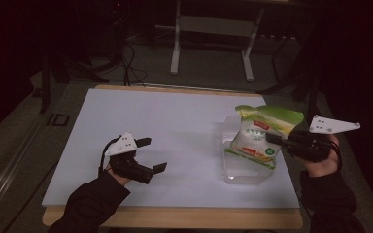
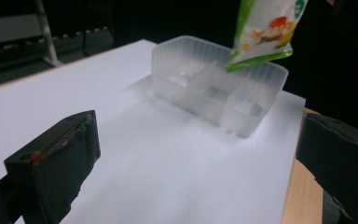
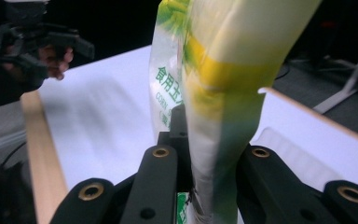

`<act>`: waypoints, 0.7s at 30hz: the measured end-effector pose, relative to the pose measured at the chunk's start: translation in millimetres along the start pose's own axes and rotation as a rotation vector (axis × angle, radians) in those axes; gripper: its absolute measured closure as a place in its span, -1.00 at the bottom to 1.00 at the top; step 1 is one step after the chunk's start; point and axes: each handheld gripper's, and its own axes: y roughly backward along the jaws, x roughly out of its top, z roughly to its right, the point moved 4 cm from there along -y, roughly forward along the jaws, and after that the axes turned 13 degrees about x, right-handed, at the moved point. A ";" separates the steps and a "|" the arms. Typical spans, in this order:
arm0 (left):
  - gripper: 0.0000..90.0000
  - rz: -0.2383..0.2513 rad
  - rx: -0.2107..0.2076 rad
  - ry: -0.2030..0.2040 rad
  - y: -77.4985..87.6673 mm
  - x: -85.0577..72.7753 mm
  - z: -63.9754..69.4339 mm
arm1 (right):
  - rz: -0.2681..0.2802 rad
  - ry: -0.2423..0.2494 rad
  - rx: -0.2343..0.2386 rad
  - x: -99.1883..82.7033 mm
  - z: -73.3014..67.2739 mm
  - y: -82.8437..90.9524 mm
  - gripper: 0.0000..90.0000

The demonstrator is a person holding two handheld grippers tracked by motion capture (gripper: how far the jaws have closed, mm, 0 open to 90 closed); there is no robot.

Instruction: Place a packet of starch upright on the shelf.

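A green, yellow and white food bag [image 1: 260, 136] hangs upright over a clear plastic container [image 1: 247, 172] at the right of the white board. My right gripper [image 1: 273, 139] is shut on the bag's side, with the bag [image 3: 223, 60] squeezed between its black jaws. The bag's lower edge [image 2: 265, 28] hovers just above the container's ribbed rim [image 2: 214, 84], whose inside is split into compartments. My left gripper [image 1: 155, 154] stands open near the front left of the board with nothing between its fingers [image 2: 51, 163]. It points toward the container.
The white board [image 1: 165, 121] lies on a wooden table whose edge [image 1: 175, 217] shows at the front. Behind the table are a white stand's legs [image 1: 176, 43] and cables on the dark floor. The left hand and its gripper [image 3: 42, 46] appear far off in the right gripper view.
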 end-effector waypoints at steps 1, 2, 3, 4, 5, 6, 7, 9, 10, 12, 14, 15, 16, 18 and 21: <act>-1.00 -0.002 0.001 0.008 0.2 -3.7 -1.2 | -0.018 -0.016 0.026 -5.3 2.5 -2.5 0.80; -1.00 -0.004 0.003 0.017 0.3 -7.1 -2.5 | -0.029 -0.019 0.033 -8.0 3.7 -3.9 0.80; -1.00 -0.004 0.010 0.037 0.3 -12.5 -4.9 | -0.036 -0.025 0.038 -10.5 5.0 -5.5 0.80; -1.00 -0.004 0.010 0.037 0.3 -12.5 -4.9 | -0.047 -0.028 0.043 -13.1 6.1 -7.1 0.80; -1.00 -0.002 0.014 0.046 0.4 -16.2 -6.3 | -0.060 -0.032 0.042 -15.3 7.4 -8.2 0.80; -1.00 -0.002 0.014 0.046 0.4 -16.2 -6.3 | -0.060 -0.032 0.042 -15.3 7.4 -8.2 0.80; -1.00 -0.001 0.016 0.051 0.5 -18.6 -6.4 | -0.084 -0.031 0.049 -19.3 8.9 -10.5 0.80; -1.00 -0.003 0.022 0.046 0.2 -20.5 -6.6 | -0.105 -0.038 0.051 -22.1 10.1 -12.7 0.80; -1.00 -0.003 0.022 0.046 0.2 -20.5 -6.6 | -0.105 -0.038 0.051 -22.1 10.1 -12.7 0.80; -1.00 -0.001 0.020 0.052 -0.5 -22.0 -6.7 | -0.127 -0.045 0.066 -25.1 11.0 -17.0 0.80; -1.00 0.002 0.019 0.054 -0.8 -22.5 -6.5 | -0.145 -0.046 0.080 -27.1 10.7 -22.1 0.80; -1.00 0.002 0.019 0.056 -0.9 -22.9 -6.5 | -0.145 -0.046 0.080 -27.1 10.7 -22.1 0.80; -1.00 0.001 0.021 0.057 -1.2 -23.8 -6.5 | -0.153 -0.046 0.091 -28.7 9.9 -27.2 0.80; -1.00 0.001 0.023 0.065 -1.9 -26.8 -7.4 | -0.153 -0.047 0.095 -29.8 10.0 -29.8 0.80; -1.00 -0.004 0.024 0.069 -2.4 -29.3 -8.3 | -0.149 -0.055 0.096 -34.8 12.2 -32.0 0.80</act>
